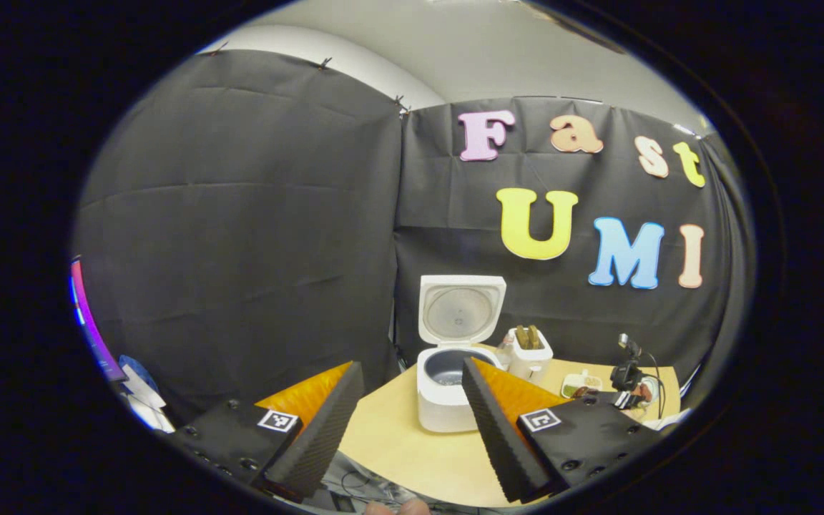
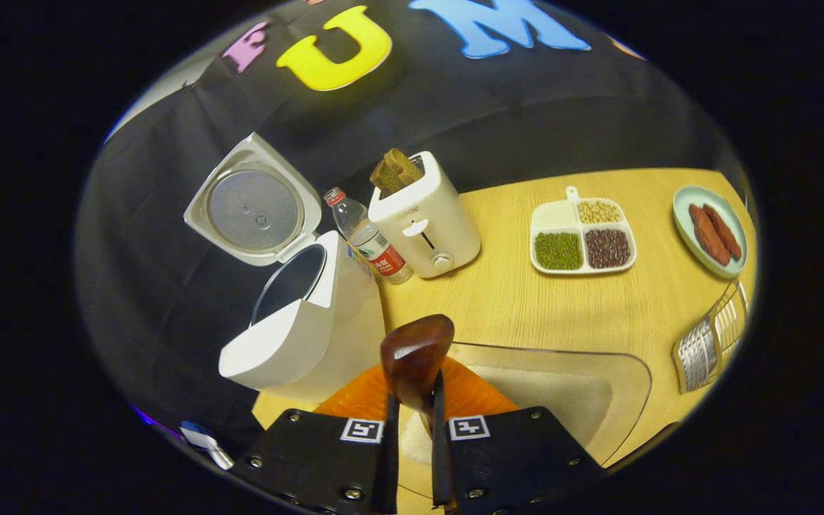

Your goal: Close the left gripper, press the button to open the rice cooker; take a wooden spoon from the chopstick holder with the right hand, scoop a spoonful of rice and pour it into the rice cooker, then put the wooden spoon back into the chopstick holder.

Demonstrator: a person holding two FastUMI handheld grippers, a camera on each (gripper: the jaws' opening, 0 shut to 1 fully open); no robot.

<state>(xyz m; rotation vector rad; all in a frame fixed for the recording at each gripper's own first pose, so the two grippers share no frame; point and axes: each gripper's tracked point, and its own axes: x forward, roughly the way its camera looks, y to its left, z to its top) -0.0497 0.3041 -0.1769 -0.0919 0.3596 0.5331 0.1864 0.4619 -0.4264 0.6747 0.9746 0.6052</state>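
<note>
A: OK, left gripper view first. Left gripper (image 1: 412, 415) is spread wide, nothing btwn the fingers, held back from the desk (image 1: 398, 443). One rice cooker (image 1: 453, 372), lid already up, pot showing. One toaster (image 1: 528, 352) just beside it w/ 2 slices of toast. Risk here is low; if that hand drifts fwd it could bump the cooker's front.

B: And right gripper view?

A: Right gripper (image 2: 412, 429) is clamped narrow on the wooden spoon (image 2: 415, 357), bowl of it poking up over a clear rice container (image 2: 569, 393). Can't tell if there's rice in the bowl. Cooker (image 2: 297, 315) sits to its left, close.

B: What could go wrong?

A: Probably a tilt on the way over, spilling grains on the desk, or the spoon clipping the cooker rim.

B: Counts?

A: 1 water bottle (image 2: 369, 239), 1 four-part tray of beans (image 2: 582, 236), 1 plate (image 2: 709, 229) w/ 2 sausages, 1 wire rack (image 2: 712, 340). Can't pick out the chopstick holder for sure.
</note>
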